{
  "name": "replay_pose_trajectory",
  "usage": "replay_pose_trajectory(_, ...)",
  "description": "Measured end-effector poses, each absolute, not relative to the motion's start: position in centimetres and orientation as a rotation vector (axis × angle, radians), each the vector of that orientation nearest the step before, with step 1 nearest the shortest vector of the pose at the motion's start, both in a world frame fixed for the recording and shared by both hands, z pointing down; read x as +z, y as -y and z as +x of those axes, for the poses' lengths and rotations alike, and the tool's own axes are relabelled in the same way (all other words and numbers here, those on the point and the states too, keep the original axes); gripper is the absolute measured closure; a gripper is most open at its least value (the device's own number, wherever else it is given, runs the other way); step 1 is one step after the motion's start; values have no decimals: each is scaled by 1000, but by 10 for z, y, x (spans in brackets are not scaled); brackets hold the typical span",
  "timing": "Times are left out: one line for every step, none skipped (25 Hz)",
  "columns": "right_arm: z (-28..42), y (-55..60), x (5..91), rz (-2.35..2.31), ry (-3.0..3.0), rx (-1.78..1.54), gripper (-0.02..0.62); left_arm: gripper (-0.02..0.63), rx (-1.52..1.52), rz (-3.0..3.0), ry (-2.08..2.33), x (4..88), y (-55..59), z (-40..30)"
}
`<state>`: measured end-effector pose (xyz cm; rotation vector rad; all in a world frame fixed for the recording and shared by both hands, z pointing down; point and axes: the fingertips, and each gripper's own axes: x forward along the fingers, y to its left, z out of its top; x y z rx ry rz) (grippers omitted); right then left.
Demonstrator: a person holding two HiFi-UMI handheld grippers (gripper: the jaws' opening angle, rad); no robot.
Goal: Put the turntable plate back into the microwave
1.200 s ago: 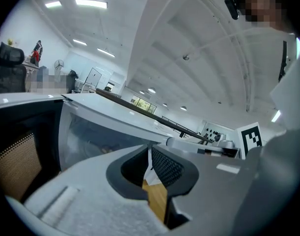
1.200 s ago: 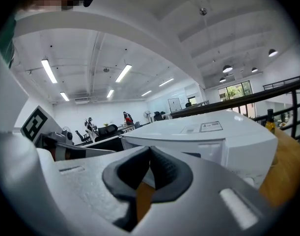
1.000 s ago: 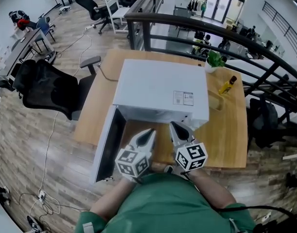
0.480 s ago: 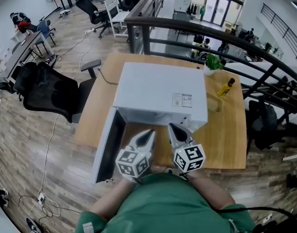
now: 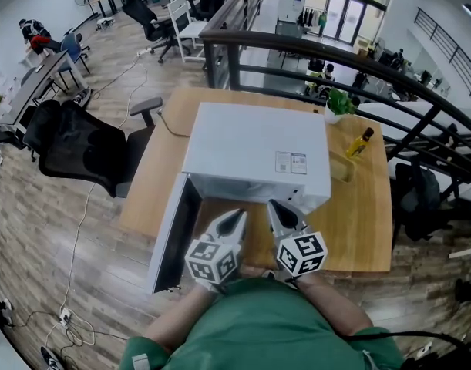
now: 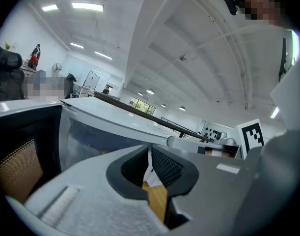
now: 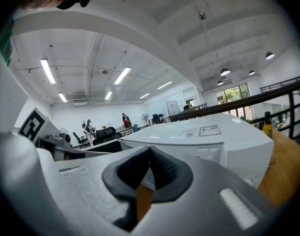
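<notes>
The white microwave (image 5: 254, 151) stands on a wooden table (image 5: 358, 222), and its door (image 5: 173, 230) hangs open toward the left. No turntable plate shows in any view. Both grippers hover side by side just in front of the oven's opening. My left gripper (image 5: 237, 216) is shut with nothing between its pads, and my right gripper (image 5: 278, 206) is shut and empty too. In the left gripper view the closed jaws (image 6: 149, 152) point at the microwave (image 6: 110, 127). In the right gripper view the closed jaws (image 7: 149, 154) face the microwave's body (image 7: 213, 136).
A yellow-capped bottle (image 5: 361, 138), a potted plant (image 5: 341, 97) and a clear container (image 5: 341, 166) stand at the table's right rear. A black office chair (image 5: 73, 145) is left of the table, and a dark railing (image 5: 312, 46) runs behind it.
</notes>
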<state>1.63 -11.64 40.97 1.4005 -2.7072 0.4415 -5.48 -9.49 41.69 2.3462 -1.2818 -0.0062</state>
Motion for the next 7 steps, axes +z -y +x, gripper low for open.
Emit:
replay_pose_trajectory(16,116,411,1397,2706,448,592,577,-5,2344,1280,417,95,-55)
replay_pose_trajectory(15,115,411,1394,2705,451,592,577,-3,2344,1279,417,95,-55)
replay_pose_trajectory(14,115,411,1391,2705,451,592,575,-2,2344,1278,417,95,-55)
replay_pose_trajectory(14,115,411,1388,2705,450,592,577,-1,2345,1279,417,95,-55)
replay_pose_trajectory(13,115,412,1386,2705,449,592,575,-1,2345,1279,417,96,-55)
replay_pose_trajectory(13,115,412,1383,2705,448,592,575,-1,2346,1279,417,96,-56)
replay_pose_trajectory(12,115,412,1381,2705,447,592,577,-1,2346,1280,417,96,-56)
